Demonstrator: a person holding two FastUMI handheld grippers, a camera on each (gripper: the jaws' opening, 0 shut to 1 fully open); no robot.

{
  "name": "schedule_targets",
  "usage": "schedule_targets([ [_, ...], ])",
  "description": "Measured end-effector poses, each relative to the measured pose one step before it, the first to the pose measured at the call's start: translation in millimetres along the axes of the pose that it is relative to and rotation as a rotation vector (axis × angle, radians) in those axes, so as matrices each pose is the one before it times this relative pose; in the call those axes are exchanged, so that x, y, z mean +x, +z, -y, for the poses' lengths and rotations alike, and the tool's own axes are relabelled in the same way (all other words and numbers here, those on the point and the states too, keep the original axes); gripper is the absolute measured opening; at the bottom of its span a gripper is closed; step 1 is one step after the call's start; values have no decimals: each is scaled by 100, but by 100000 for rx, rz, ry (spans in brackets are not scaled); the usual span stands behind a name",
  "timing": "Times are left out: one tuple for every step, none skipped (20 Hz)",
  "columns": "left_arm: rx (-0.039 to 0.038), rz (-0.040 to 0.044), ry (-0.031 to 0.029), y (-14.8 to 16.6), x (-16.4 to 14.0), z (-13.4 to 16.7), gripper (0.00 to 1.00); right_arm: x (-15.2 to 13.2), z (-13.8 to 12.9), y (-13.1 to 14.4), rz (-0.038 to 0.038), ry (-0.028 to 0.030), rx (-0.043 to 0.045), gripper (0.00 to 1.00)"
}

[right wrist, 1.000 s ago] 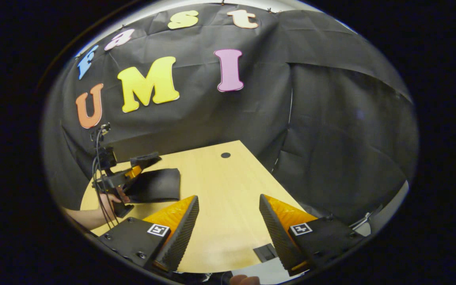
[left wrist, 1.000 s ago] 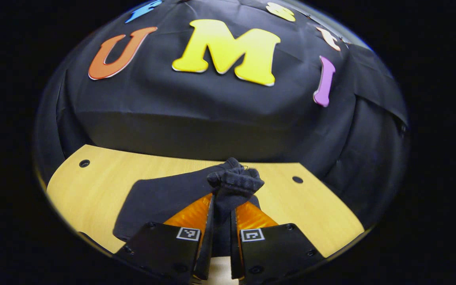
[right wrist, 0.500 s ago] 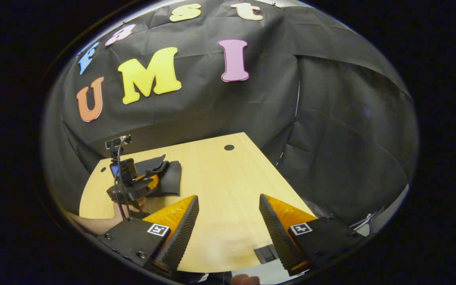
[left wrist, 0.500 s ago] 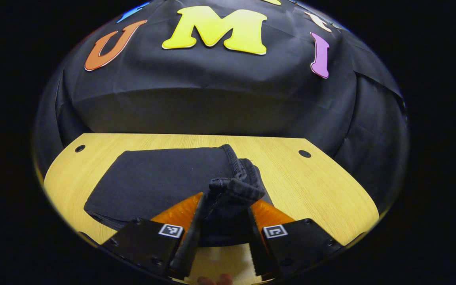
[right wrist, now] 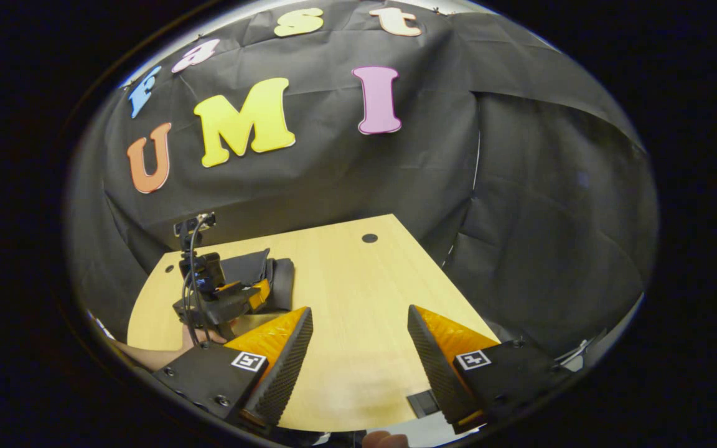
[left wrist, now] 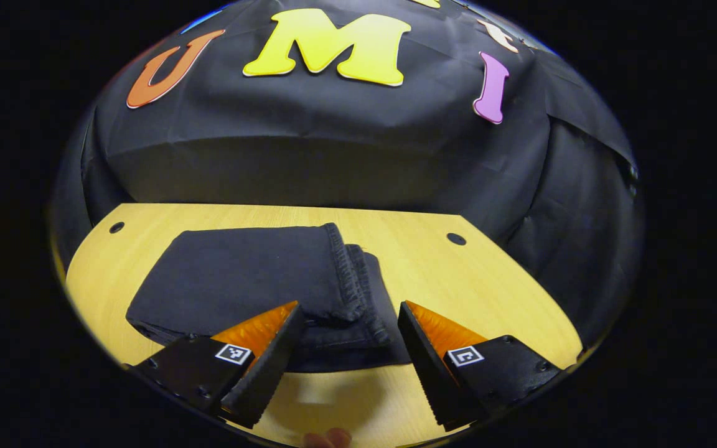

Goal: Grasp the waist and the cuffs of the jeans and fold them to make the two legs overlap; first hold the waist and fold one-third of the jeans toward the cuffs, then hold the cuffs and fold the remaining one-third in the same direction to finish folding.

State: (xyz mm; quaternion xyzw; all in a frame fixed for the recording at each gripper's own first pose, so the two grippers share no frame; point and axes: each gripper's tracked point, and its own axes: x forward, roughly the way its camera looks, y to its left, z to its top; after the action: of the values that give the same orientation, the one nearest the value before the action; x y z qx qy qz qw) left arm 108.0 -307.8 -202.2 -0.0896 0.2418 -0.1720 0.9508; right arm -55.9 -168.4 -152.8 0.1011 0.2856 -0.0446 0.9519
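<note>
Left gripper view: left tool (left wrist: 349, 308) spread wide, released, fingers straddling the near hemmed edge of the folded black jeans (left wrist: 253, 280). Jeans lying flat in a stacked bundle on the wooden counter (left wrist: 489, 280), cuffs (left wrist: 358, 292) layered on top at the right end.

Right gripper view: right tool (right wrist: 358, 314) spread apart, grasping nothing, hovering over bare counter (right wrist: 358, 292). Left tool (right wrist: 257, 297) farther off at the jeans (right wrist: 259, 269), held by a hand (right wrist: 206, 336).
</note>
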Motion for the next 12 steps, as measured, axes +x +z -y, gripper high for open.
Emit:
schedule_targets([
  [80, 1065, -1724, 608, -872, 774, 98, 23, -345, 370, 698, 873, 83, 92],
  [-298, 847, -2604, 571, -1014, 916, 98, 142, -537, 443, 926, 1412, 571, 92],
  [-153, 706, -1846, 578, -1107, 655, 98, 156, -695, 514, 1228, 1746, 279, 95],
  [601, 1481, -177, 1129, -1135, 117, 98, 247, -841, 555, 1556, 2032, -499, 92],
  [415, 2494, 191, 1543, -1237, -185, 98, 289, -955, 796, 1778, 1961, -1206, 92],
  [294, 3176, -326, 1951, -1274, -158, 98, 312, -1107, 910, 2409, 2286, -1450, 95],
  [442, 3897, -1178, 2142, -1442, -16, 98, 412, -1318, 1220, 2872, 2743, -1210, 95],
  [608, 4480, 1394, 2535, -1586, -556, 98, 504, -1380, 1088, 2736, 2926, -1201, 92],
  [495, 4361, 639, 2550, -1419, -746, 98, 543, -1447, 1148, 2853, 3031, -1232, 98],
  [1371, 4493, 2208, 2758, -1309, -888, 98, 552, -1426, 1056, 2747, 2674, -1546, 98],
  [1408, 4734, 2406, 2667, -1378, -1265, 98, 439, -1261, 1101, 2961, 2352, -1728, 98],
  [1788, 4433, 2752, 2520, -1273, -1334, 98, 464, -1218, 1255, 3381, 2055, -1823, 98],
])
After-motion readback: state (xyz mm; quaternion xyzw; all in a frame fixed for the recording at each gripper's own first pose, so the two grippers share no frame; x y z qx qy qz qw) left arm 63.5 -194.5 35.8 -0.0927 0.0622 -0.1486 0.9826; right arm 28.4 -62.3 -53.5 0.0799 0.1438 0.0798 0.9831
